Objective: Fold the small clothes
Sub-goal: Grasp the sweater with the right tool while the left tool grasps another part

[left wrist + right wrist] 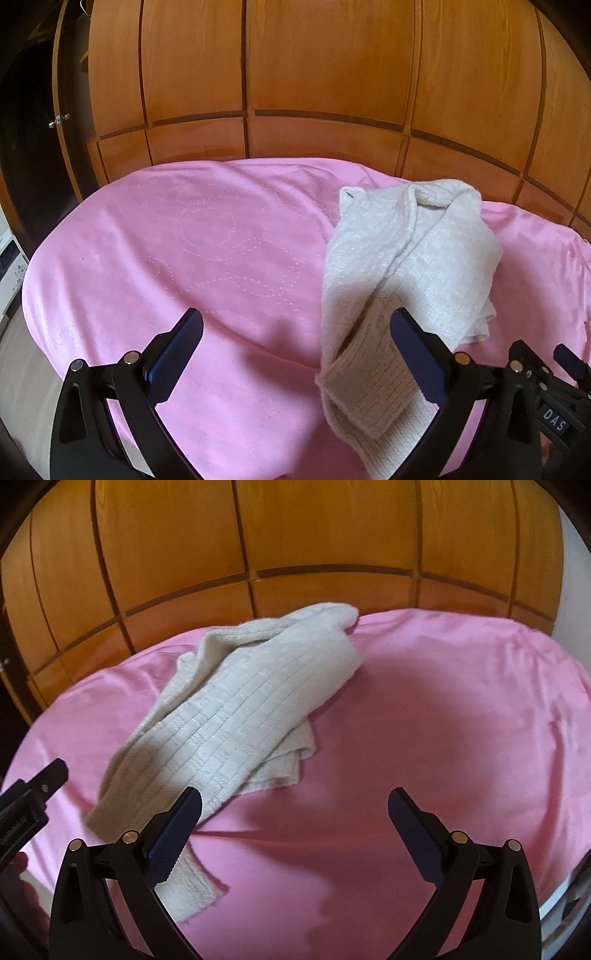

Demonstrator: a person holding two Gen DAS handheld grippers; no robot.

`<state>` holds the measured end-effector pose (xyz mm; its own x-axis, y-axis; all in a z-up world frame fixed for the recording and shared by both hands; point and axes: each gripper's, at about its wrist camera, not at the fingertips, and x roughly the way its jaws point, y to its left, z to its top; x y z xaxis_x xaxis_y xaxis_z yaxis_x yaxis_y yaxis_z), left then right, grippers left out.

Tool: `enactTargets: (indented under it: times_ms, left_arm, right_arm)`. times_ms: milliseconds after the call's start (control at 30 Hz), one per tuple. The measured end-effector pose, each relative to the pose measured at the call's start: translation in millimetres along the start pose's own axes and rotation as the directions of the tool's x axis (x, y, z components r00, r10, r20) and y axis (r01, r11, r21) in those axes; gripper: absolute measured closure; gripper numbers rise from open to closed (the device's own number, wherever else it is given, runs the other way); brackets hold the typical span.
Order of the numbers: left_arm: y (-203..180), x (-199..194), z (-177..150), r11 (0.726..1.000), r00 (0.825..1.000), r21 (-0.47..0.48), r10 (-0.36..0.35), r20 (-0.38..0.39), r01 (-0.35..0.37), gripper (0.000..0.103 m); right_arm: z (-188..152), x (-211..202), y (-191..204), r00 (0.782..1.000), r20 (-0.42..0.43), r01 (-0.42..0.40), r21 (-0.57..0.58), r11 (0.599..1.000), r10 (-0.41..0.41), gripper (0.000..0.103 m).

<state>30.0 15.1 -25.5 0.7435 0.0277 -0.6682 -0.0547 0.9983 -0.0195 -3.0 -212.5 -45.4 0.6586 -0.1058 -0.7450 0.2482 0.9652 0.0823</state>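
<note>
Surface is covered by a pink sheet (pixel 155 266) with stitched dotted circles. Backdrop is formed by an orange-brown wooden panelled wardrobe (pixel 314 62), split by dark grooves. A dark opening (pixel 26 122) is seen far left. A white wall (pixel 572 554) is visible far right.

Your left hand-held gripper (pixel 295 325) hangs with jaws spread wide above the pink bedspread (pixel 184 258); the cream knit garment (pixel 399 273) lies crumpled beside its right finger.

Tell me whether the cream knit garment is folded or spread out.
Neither neatly: the cream knit garment lies bunched in a loose strip on the pink blanket, layers overlapping unevenly, one end trailing toward the cameras.
</note>
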Motion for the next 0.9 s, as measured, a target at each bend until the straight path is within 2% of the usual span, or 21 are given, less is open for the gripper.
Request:
enactTargets:
  times_ms: [200,233,267,333,433,500,533,567,633,667,700,733,767,833,867,900]
  left_arm:
    - [4,9,-1,1.000,1.000,0.003,-0.011,-0.028,0.011,0.002]
    - [6,11,-1,1.000,0.999,0.000,-0.020,-0.034,0.020,0.002]
    - [10,13,-1,0.999,0.999,-0.006,-0.032,-0.042,0.031,0.002]
    - [21,21,1,0.997,0.995,-0.044,-0.069,-0.078,0.066,0.002]
    - [44,27,2,0.987,0.989,-0.130,-0.106,-0.103,0.092,0.002]
    - [54,28,2,0.981,0.986,-0.153,-0.137,-0.097,0.122,0.003]
    - [58,27,1,0.978,0.983,-0.155,-0.157,-0.093,0.141,0.007]
    - [60,27,1,0.977,0.981,-0.148,-0.171,-0.093,0.157,0.017]
    - [61,30,2,0.973,0.973,-0.133,-0.204,-0.107,0.189,0.024]
    - [60,34,2,0.968,0.965,-0.134,-0.229,-0.123,0.213,0.028]
    - [60,36,2,0.960,0.955,-0.136,-0.264,-0.136,0.246,0.031]
    - [59,37,3,0.954,0.948,-0.137,-0.285,-0.141,0.267,0.034]
    - [57,38,3,0.951,0.944,-0.129,-0.299,-0.141,0.282,0.034]
    - [49,44,4,0.948,0.938,-0.104,-0.313,-0.151,0.299,0.034]
    - [45,49,3,0.945,0.931,-0.096,-0.326,-0.166,0.313,0.040]
    - [39,56,1,0.935,0.915,-0.093,-0.353,-0.196,0.341,0.042]
  right_arm:
    - [0,10,-11,0.990,-0.052,-0.124,0.081,0.989,0.128,0.003]
    - [1,11,-13,0.985,-0.058,-0.155,0.100,0.983,0.161,0.007]
    - [3,13,-16,0.974,-0.068,-0.207,0.125,0.970,0.217,0.020]
    - [7,20,-15,0.946,-0.100,-0.289,0.162,0.944,0.307,0.034]
    - [14,29,-2,0.920,-0.118,-0.355,0.156,0.922,0.374,0.053]
    - [19,40,11,0.891,-0.147,-0.406,0.170,0.898,0.430,0.053]
    - [21,49,20,0.884,-0.171,-0.408,0.171,0.897,0.434,0.053]
    - [21,56,26,0.885,-0.182,-0.400,0.171,0.900,0.428,0.053]
    - [23,73,36,0.886,-0.201,-0.387,0.179,0.905,0.418,0.055]
    - [23,87,41,0.895,-0.247,-0.333,0.188,0.924,0.372,0.060]
    - [21,98,40,0.890,-0.287,-0.297,0.224,0.928,0.354,0.063]
    - [19,104,37,0.882,-0.295,-0.290,0.275,0.917,0.368,0.063]
    - [18,103,35,0.886,-0.279,-0.289,0.293,0.911,0.371,0.063]
    - [17,93,32,0.924,-0.230,-0.247,0.252,0.936,0.306,0.063]
    - [16,93,29,0.934,-0.214,-0.230,0.251,0.940,0.286,0.063]
    - [16,94,26,0.934,-0.209,-0.232,0.260,0.937,0.289,0.063]
